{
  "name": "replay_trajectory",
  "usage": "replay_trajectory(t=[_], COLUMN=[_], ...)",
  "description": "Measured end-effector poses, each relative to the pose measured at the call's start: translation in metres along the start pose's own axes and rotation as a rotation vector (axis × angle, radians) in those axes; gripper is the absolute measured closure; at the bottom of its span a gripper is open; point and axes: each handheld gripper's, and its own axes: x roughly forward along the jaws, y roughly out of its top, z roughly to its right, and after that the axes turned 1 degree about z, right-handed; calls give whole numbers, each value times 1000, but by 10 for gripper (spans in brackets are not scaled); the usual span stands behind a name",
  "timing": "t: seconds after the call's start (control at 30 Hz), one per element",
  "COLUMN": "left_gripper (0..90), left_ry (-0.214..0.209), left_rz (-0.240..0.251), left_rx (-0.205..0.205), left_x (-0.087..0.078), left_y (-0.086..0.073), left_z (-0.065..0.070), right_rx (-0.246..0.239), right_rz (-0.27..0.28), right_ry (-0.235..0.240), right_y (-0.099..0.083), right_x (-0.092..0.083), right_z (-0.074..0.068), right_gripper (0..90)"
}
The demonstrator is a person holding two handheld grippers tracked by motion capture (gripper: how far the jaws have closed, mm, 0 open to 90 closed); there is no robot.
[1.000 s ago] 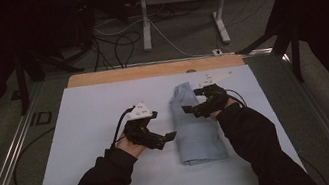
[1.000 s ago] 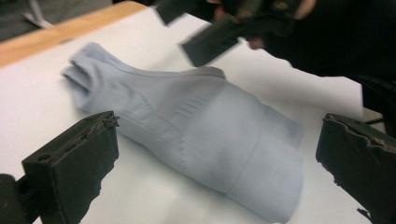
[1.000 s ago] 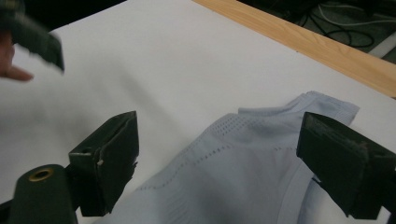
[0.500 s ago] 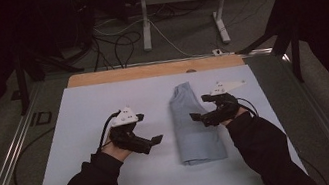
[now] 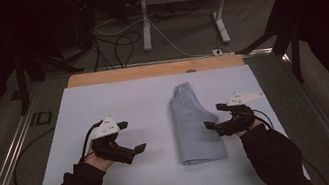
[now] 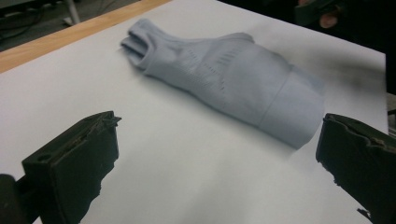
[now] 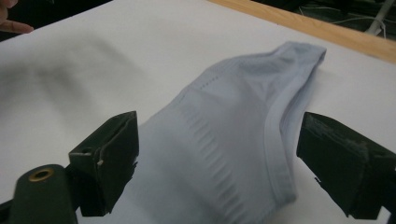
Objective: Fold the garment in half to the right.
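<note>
A folded pale blue garment [image 5: 194, 123] lies on a white surface [image 5: 119, 105], a little right of its middle, with its narrower end pointing away from the person and its wider folded end nearest them. A strip of bare wood [image 5: 148, 70] runs along the surface's far edge.

The person's forearms, in dark sleeves, come in from the near side. The left gripper [image 5: 134, 151] hovers over bare white surface, well apart from the garment on its left side, with its jaws spread wide and nothing between them. The right gripper [image 5: 215, 118] sits just beside the garment's right edge, its jaws also spread wide and holding nothing; from its own camera the cloth lies between and beyond the two black jaws.
</note>
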Motion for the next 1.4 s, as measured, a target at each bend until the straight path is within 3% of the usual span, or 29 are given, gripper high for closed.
replay_trajectory(t=[0.27, 0.43, 0.57, 0.8, 1.4], left_gripper=[0, 0, 0, 0, 0], left_ry=[40, 68, 83, 104, 173], left_rz=[18, -14, -22, -34, -52], left_rx=[-26, -25, -48, -83, -146], left_x=[-22, -27, -32, -44, -79], left_y=[-29, -50, -66, -90, -120], left_z=[-9, -10, -13, -16, -16], right_rx=[-3, 5, -24, 7, 22], right_rz=[-6, -12, -30, -26, 0], right_ry=[-55, -51, -54, -47, -141], right_y=[-25, -40, -53, -68, -91], right_x=[-9, -12, -14, -20, -42], right_z=[-2, -3, -6, -10, -17], right_gripper=[128, 129, 133, 133, 131])
